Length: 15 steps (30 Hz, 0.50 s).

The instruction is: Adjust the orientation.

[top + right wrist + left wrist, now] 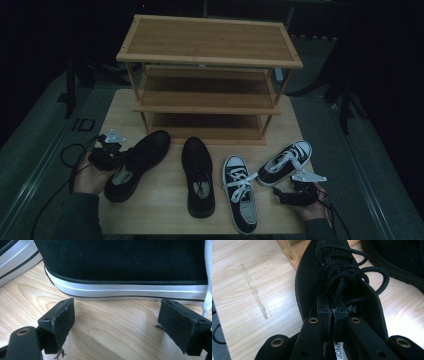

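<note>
While four shoes sit in a row on the near half of the wooden table (165,210), the left gripper (111,154) has its jaws pinched tight on the tongue of the black mesh shoe (137,165) at the far left, right where the black laces bunch up. In the left gripper view a white label inside that shoe peeks out below the jaws, its letters too cut off to read, and a small white mark on the tongue is unreadable too. Over on the right, the right gripper (125,322) rests low with its jaws spread wide, holding nothing, just beside the white sole stripe of the black canvas sneaker (286,162). Behind the shoes stands the bamboo rack (210,75).
</note>
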{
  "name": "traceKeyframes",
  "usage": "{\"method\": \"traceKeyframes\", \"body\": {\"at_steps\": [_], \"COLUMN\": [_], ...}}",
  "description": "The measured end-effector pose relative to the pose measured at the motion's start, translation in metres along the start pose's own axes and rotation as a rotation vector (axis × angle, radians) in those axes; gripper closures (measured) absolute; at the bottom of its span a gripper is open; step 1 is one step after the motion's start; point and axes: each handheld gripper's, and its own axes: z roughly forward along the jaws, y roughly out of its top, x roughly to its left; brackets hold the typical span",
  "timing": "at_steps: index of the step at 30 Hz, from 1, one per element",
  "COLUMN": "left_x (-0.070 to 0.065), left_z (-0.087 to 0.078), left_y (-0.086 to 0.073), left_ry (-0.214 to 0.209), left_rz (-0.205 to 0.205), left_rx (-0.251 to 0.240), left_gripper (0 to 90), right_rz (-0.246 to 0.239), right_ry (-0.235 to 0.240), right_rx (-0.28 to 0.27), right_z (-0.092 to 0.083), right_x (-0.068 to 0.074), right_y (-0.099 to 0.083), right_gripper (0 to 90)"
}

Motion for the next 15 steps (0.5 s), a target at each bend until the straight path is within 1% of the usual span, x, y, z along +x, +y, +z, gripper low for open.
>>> {"method": "traceKeyframes", "body": {"at_steps": [1,2,5,9,10,11,12,13,15], "left_x": [0.000,0.002,0.005,0.008,0.009,0.009,0.012,0.012,0.012], "left_z": [0.000,0.004,0.009,0.014,0.018,0.018,0.019,0.018,0.017], "left_y": [0.000,0.002,0.003,0.004,0.004,0.004,0.003,0.002,0.002], "left_ry": [0.000,-0.016,-0.033,-0.037,-0.026,-0.026,-0.039,-0.043,-0.038], "left_rz": [0.000,0.004,0.001,-0.006,-0.007,-0.007,-0.020,-0.026,-0.027], "left_rx": [0.000,0.000,-0.006,-0.011,-0.003,-0.003,-0.004,-0.008,-0.006], "left_gripper": [87.4,87.4,87.4,87.3,87.2,87.0,86.4,83.2,72.5], "right_rz": [-0.001,0.000,-0.001,0.000,-0.001,0.000,-0.001,-0.001,-0.001], "right_ry": [0.000,0.000,0.000,0.000,0.000,0.000,0.000,0.000,0.000], "right_rx": [0.000,0.000,0.000,0.000,0.000,0.000,0.000,0.000,0.000], "right_z": [0.000,0.000,0.000,0.000,0.000,0.000,0.000,0.000,0.000], "right_x": [0.000,0.000,0.000,0.000,0.000,0.000,0.000,0.000,0.000], "right_y": [0.000,0.000,0.000,0.000,0.000,0.000,0.000,0.000,0.000], "right_gripper": [13.9,13.9,13.9,13.9,13.9,13.9,13.9,13.9,13.9]}}
